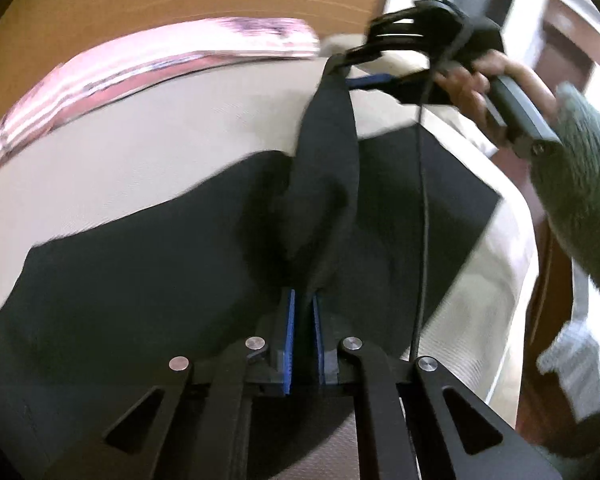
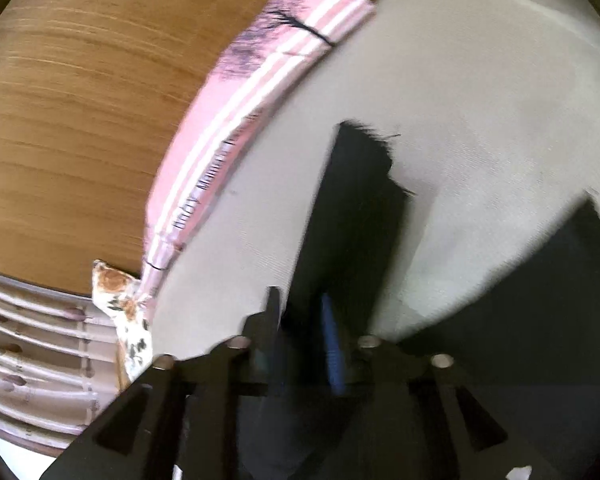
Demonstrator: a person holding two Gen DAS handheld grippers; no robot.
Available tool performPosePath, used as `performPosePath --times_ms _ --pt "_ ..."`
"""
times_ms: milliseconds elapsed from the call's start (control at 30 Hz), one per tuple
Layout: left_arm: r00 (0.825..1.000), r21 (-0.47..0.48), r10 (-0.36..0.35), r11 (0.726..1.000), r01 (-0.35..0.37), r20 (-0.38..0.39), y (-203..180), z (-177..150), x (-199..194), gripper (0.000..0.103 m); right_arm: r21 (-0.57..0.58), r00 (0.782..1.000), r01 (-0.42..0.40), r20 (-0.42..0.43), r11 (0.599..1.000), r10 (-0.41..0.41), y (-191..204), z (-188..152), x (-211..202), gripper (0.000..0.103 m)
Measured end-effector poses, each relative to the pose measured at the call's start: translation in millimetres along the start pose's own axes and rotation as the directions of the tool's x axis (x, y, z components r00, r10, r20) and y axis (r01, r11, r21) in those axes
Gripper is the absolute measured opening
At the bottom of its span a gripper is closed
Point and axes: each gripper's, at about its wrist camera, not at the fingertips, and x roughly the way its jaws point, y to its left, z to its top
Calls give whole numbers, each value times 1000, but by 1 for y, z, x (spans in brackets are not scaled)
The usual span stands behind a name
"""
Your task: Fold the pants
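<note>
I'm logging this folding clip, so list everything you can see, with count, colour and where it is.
pants: one, black, spread on the bed, one strip lifted between both tools
bed sheet: one, cream, under the pants
pillow: one, pink with white stripes, along the bed's far edge
floral cloth: one, white and orange, by the pillow's end
headboard: one, brown wood, behind the pillow
cable: one, black, hanging from the right tool
left tool: one, black with blue pads, shut on the pants
right tool: one, black with blue pads, gripping the lifted strip
hand: one, on the right tool's handle
sleeve: one, grey-green
</note>
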Motion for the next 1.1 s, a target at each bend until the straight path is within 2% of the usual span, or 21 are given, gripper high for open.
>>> performPosePath --times_ms 100,200,333,533,833,900,1100 --pt "1000 -103 19 995 -19 -8 25 0 1 9 -10 1000 -3 18 1000 3 7 5 2 32" --pt "1000 -137 15 990 -17 -18 36 -3 5 9 -7 999 41 23 999 -41 0 8 -1 32" --pt "1000 -121 17 992 -20 -21 36 -8 9 9 46 994 99 32 994 -100 -27 11 -8 32" --pt "1000 -133 6 991 -9 -24 40 -7 14 9 108 989 142 20 984 -145 -58 19 -1 32" --pt "999 -138 9 990 -13 -31 42 -6 18 9 131 993 109 21 985 -113 -58 24 24 31" --pt "999 -136 13 991 -18 -33 41 -6 18 9 106 994 103 29 989 -107 -52 24 24 9" --pt "999 -119 38 992 -42 -33 36 -5 18 9 -6 987 116 110 993 -114 -19 16 -9 6"
